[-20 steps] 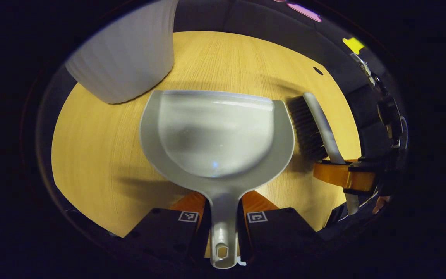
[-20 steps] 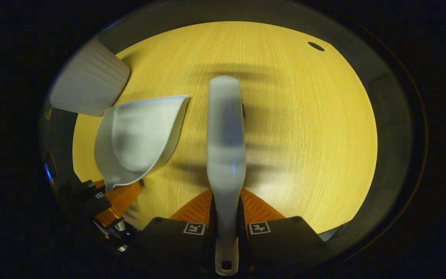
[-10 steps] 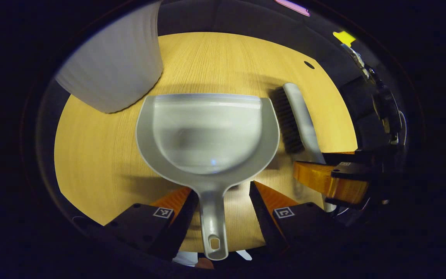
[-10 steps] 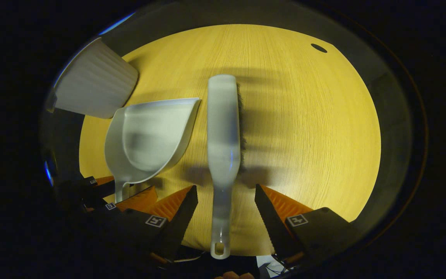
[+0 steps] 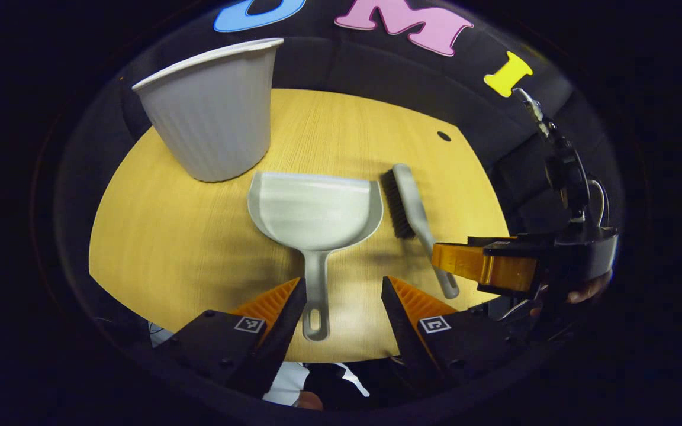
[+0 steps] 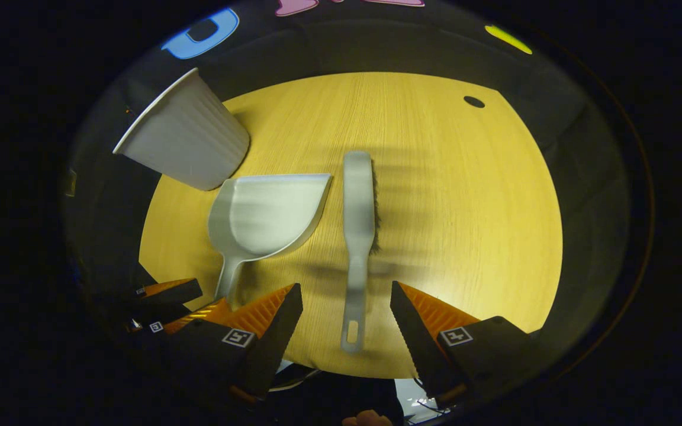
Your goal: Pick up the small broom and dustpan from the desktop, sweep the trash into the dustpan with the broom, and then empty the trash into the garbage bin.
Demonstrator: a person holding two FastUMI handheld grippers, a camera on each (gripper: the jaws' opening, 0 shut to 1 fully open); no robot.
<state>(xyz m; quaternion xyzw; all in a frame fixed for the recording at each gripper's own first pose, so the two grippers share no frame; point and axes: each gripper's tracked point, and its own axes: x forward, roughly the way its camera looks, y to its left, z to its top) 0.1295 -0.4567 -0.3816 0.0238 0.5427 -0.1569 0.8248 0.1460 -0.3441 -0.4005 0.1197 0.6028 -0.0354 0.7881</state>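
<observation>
A second ago we saw each tool clamped between fingers; now both lie free on the round pale wooden desktop (image 5: 187, 248), and both grippers have pulled back and risen, so the tools look smaller. The left gripper (image 5: 341, 302) has its orange, ridged fingers spread wide on either side of the handle of the grey plastic dustpan (image 5: 315, 208), not touching it. The right gripper (image 6: 346, 307) is likewise spread apart around the handle end of the small grey hand broom with dark bristles (image 6: 357, 207), clear of it. In the left gripper view we see the right gripper from the side, near the broom's handle tip.

The dustpan lies flat, mouth pointing away, with the broom just beside it on its right, bristles facing the pan's side. The white ribbed plastic garbage bin (image 5: 214, 112) stands upright at the far left of the desktop, just beyond the pan's mouth. A small dark hole (image 6: 474, 102) sits near the far right edge of the wood. Black cloth walls surround the table.

We count one dustpan, one broom, one bin and two grippers. We can make out no trash on the wood.
</observation>
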